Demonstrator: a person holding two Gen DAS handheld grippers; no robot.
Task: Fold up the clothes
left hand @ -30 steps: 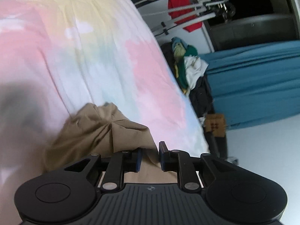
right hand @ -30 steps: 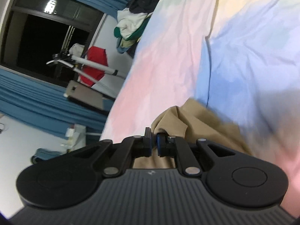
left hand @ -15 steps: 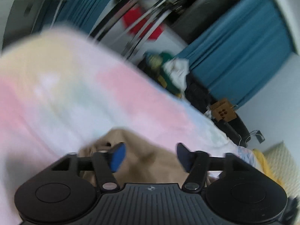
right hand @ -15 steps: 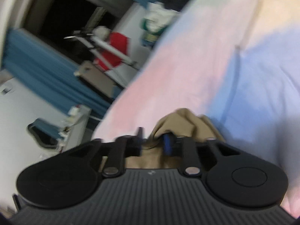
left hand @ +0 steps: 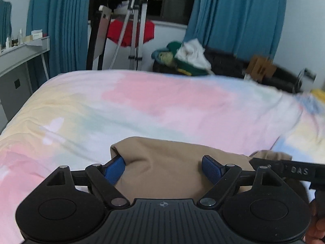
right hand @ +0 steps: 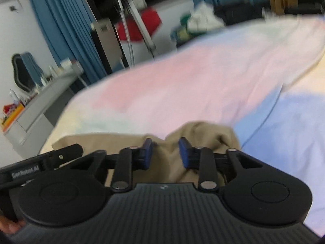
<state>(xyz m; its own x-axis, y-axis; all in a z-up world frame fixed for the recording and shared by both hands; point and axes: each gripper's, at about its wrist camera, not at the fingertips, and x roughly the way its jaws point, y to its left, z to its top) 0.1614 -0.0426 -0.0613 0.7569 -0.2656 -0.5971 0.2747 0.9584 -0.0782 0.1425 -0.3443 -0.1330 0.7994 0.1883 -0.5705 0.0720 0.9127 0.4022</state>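
Both grippers have just let go: the left gripper (left hand: 163,165) and right gripper (right hand: 165,152) fingers now stand apart over the tan garment (left hand: 172,158), bunched low-centre on the pastel bed (left hand: 162,105) (likely one fold finished)

Left gripper (left hand: 163,167) jaws spread wide; right gripper (right hand: 165,152) jaws parted.

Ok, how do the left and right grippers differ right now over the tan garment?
The left gripper is spread wide; the right gripper shows a narrower gap. The left gripper sits at the tan garment by a smooth folded edge; the right gripper is over a bunched, wrinkled part. Shared: both are open, gripping nothing, with blue-padded fingers, above the pastel bedsheet.
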